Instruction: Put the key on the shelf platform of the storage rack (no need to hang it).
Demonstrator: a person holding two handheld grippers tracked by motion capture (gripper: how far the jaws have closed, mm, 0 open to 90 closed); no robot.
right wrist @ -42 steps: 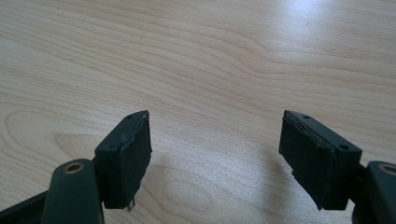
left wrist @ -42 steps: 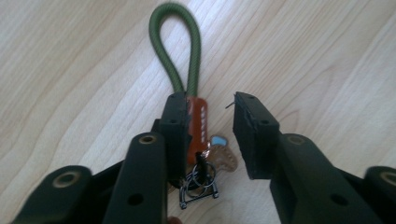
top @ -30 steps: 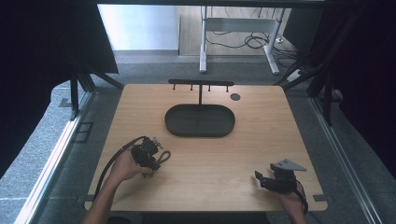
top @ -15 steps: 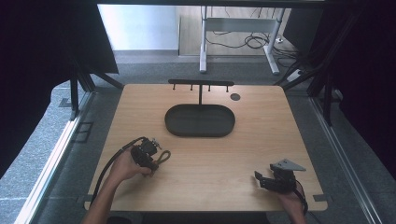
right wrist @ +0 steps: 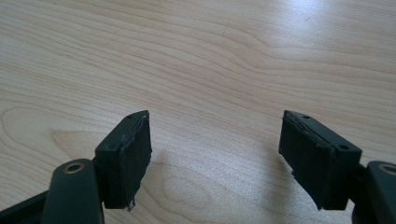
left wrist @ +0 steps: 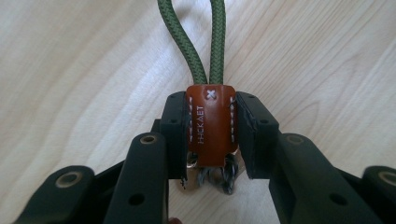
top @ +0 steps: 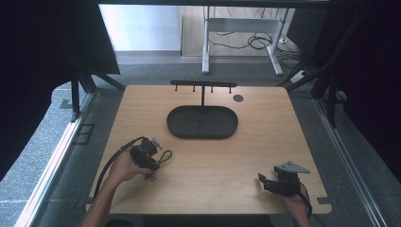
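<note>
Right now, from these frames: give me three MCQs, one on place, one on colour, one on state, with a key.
1. Where does the black tray with its peg rack stand?
A. far middle of the table
B. near left corner
C. under the right tongs

2. What colour is the cord loop on the keychain?
A. blue
B. green
C. white

3. How do the right tongs stand?
A. shut on the keychain
B. shut on nothing
C. open over bare wood

Key: 1 A, the high view shows it centred toward the far edge. 2 B, green braid above the brown leather tab. 3 C, jaws wide apart, nothing between; the left tongs clamp the keychain.
</note>
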